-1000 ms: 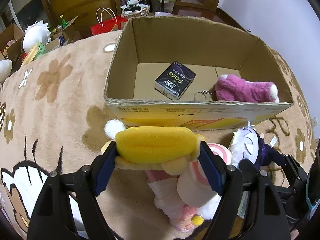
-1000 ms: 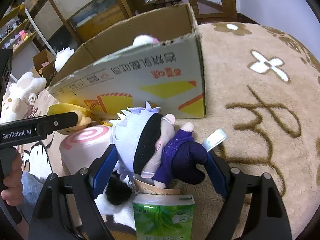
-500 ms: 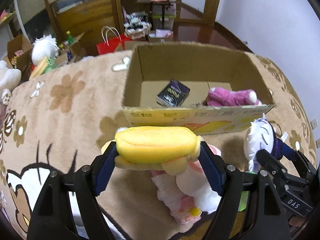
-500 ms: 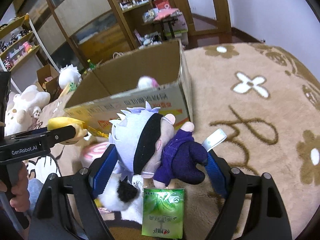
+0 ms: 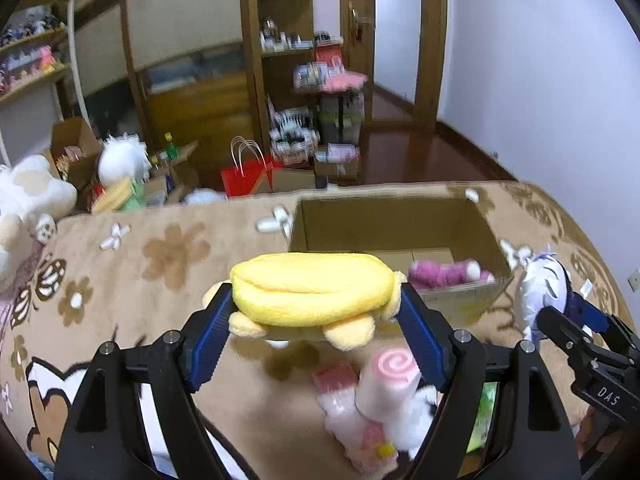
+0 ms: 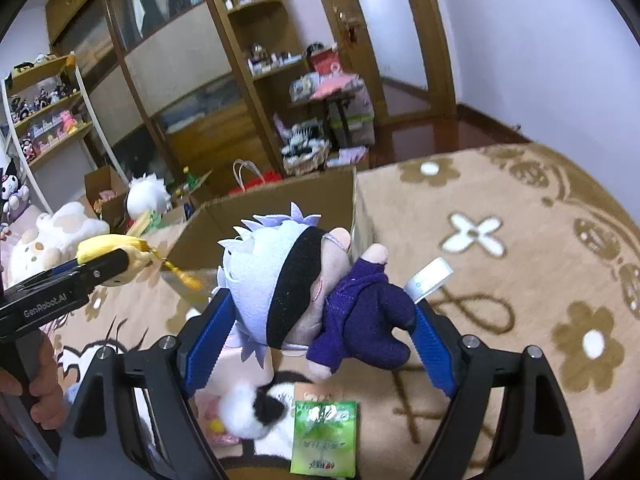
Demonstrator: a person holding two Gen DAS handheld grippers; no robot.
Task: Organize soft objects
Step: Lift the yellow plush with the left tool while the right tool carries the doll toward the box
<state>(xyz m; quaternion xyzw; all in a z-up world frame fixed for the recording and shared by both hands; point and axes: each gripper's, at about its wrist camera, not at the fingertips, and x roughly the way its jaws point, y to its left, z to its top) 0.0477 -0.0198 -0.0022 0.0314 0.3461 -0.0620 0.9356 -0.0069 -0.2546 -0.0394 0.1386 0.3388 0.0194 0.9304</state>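
Note:
My left gripper point(image 5: 316, 312) is shut on a yellow plush toy point(image 5: 312, 290), held well above the carpet; its blue pads squeeze both ends. In the right wrist view my right gripper point(image 6: 320, 320) is shut on a doll with white hair, a black blindfold and a purple suit point(image 6: 304, 292). Both toys hang in front of an open cardboard box point(image 5: 460, 216) holding a pink plush point(image 5: 444, 274). The right gripper with the doll point(image 5: 540, 292) shows at the right of the left wrist view. The yellow toy point(image 6: 108, 248) shows at the left of the right wrist view.
Below on the brown flowered carpet point(image 5: 172, 248) lie a pink swirl roll plush point(image 5: 392, 380), a black-and-white plush point(image 6: 260, 404) and a green packet point(image 6: 324, 440). Beyond the carpet stand wooden shelves, a red bag point(image 5: 248, 178), open boxes and white plush toys point(image 5: 28, 196).
Both grippers have risen with their toys and tilted up. The box now looks smaller and lower, and more of the room behind shows. The grips are unchanged.

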